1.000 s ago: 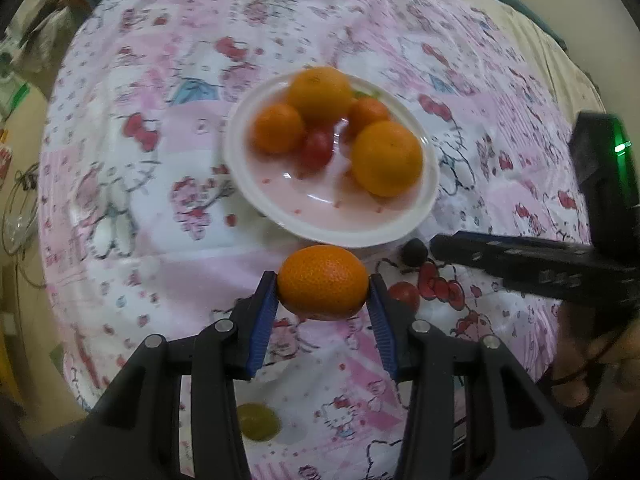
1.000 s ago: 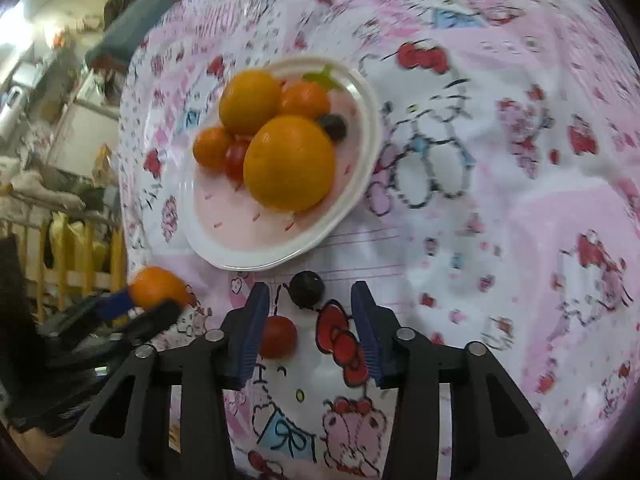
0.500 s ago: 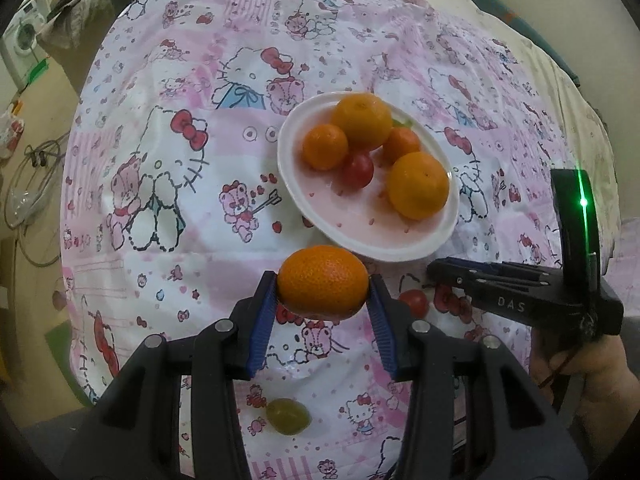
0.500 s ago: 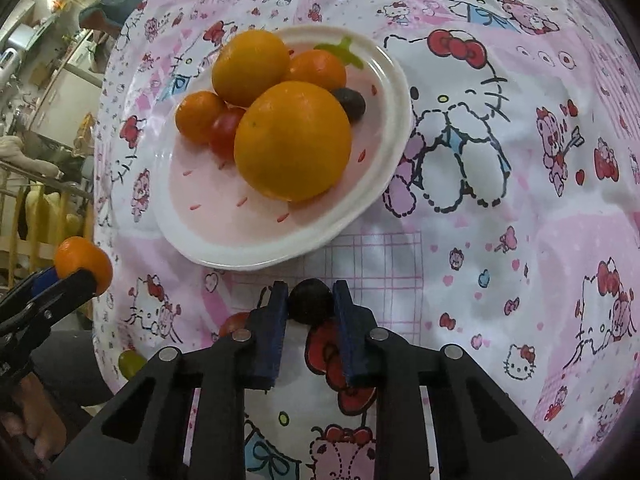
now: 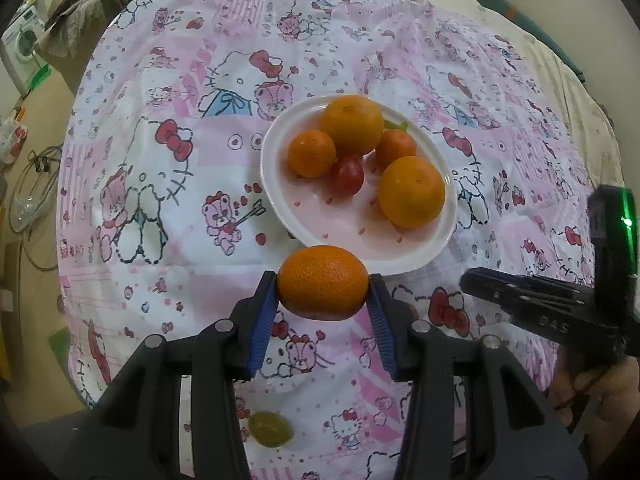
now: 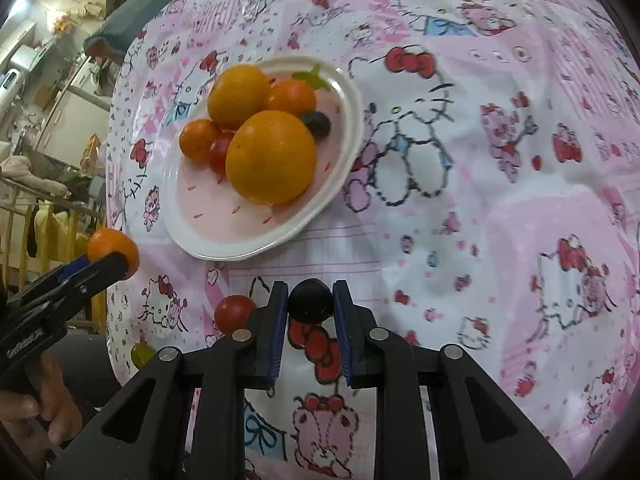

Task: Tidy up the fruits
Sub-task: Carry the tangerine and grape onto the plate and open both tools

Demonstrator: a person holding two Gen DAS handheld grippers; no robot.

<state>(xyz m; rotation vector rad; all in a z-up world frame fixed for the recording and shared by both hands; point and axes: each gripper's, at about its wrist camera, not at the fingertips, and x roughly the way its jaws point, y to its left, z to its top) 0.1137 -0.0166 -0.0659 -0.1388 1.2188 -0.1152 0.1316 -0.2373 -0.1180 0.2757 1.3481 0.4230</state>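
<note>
The left gripper [image 5: 323,304] is clamped on a mandarin [image 5: 322,282], both blue pads pressed to its sides, and holds it just short of the near rim of the white plate [image 5: 404,258]. The right gripper [image 6: 310,307] is closed on a dark grape [image 6: 310,300], with its jaws pinching the grape from both sides near the plate's near rim.

The plate sits toward the middle of the table, on a pink cartoon-print cloth [image 5: 168,184]. It carries two large oranges [image 5: 411,191], two small mandarins [image 5: 312,153] and a red tomato [image 5: 347,174], all crowded toward its far half and right side. The near left part of the plate is bare pink surface. Wide stretches of cloth lie bare to the left of the plate and beyond it, up to the table's far edge.

Only the right wrist view shows a second dark grape [image 6: 316,123] on the plate, tucked behind the nearer large orange, and a green leaf shape [image 6: 313,77] at the plate's far rim. That view also shows a loose red tomato [image 6: 234,313] on the cloth just left of the right gripper, and a green grape [image 6: 141,354] close to the table's near edge. The left wrist view shows the green grape [image 5: 270,429] between the left gripper's arms, and the right gripper from the side, with a green light [image 5: 626,222] on its body.
</note>
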